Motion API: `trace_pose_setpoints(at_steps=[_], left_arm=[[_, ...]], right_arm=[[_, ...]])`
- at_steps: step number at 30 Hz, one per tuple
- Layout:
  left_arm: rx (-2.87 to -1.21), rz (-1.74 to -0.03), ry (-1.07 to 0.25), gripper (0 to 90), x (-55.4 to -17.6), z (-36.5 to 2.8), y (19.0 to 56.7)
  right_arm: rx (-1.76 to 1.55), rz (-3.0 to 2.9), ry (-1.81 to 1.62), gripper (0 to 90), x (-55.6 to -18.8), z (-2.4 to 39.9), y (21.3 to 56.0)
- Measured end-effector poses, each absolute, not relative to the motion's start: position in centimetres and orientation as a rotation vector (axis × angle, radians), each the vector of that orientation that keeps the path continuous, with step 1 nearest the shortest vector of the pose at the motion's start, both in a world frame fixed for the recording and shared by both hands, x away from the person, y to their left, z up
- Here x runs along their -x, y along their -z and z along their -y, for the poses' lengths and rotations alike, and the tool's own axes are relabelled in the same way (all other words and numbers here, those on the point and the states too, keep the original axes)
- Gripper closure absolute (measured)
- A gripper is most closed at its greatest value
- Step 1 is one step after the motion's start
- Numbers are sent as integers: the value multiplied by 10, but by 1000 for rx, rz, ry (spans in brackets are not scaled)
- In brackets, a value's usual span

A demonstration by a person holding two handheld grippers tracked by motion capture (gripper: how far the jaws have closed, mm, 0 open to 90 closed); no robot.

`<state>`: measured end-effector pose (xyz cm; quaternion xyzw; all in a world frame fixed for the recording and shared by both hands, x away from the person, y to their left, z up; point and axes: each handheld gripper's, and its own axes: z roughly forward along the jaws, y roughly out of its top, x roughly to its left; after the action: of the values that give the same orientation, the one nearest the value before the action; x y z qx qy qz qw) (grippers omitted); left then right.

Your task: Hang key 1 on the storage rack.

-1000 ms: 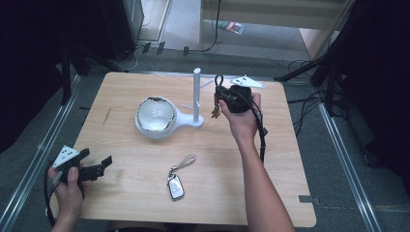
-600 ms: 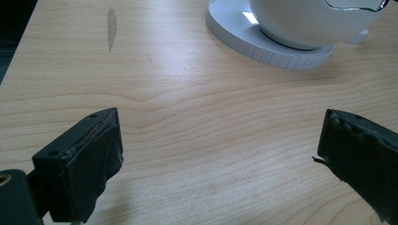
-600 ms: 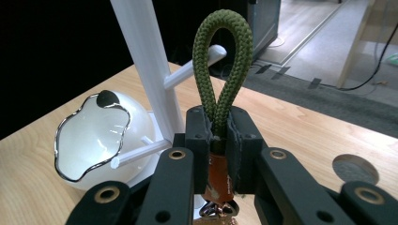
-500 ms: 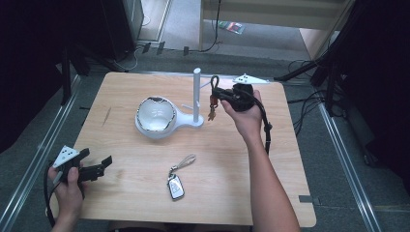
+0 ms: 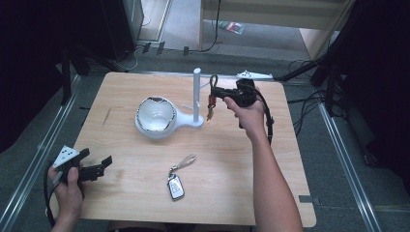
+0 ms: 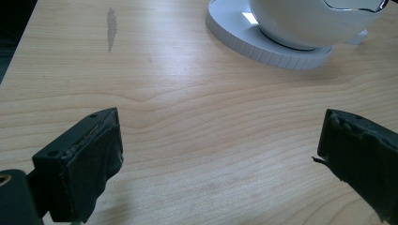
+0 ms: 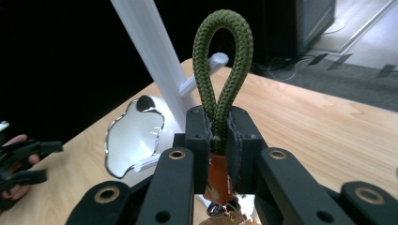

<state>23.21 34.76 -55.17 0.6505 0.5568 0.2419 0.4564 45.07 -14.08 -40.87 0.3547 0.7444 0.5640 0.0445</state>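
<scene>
Work in hand: I judge I am hanging the green cord loop (image 7: 224, 61) with its keys on the white stand (image 5: 197, 96).
Right hand-held gripper (image 5: 216, 93): clenched on the cord loop just above its orange tag (image 7: 217, 180); the loop stands up out of the jaws, the keys (image 5: 210, 112) dangle below.
Loop to stand: the post's short pegs (image 7: 211, 63) lie just beyond the loop in the right gripper view; in the high view the loop is just beside the post, on its right, not yet over a peg.
Long axis: the loop runs upright, roughly along the post; I'd say its opening has to meet a peg tip.
Nearer hand: the right, by far.
Left hand-held gripper (image 5: 92, 166): released, jaws wide apart, nothing between them, low over the near left corner of the desk (image 5: 232, 159).
Bowl (image 5: 154, 113): white, on the stand's round base; I see nothing in it.
Car key fob (image 5: 175, 186): flat on the desk, near edge, well apart from both hands.
</scene>
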Motion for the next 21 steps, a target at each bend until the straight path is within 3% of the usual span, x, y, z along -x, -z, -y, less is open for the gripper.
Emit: trace_pose_setpoints(at_steps=[21], left_arm=[[-1603,-1374,-591,9,-232,-348,552]], right_arm=[[-1131,-2402,-1799,815,-465,139,414]])
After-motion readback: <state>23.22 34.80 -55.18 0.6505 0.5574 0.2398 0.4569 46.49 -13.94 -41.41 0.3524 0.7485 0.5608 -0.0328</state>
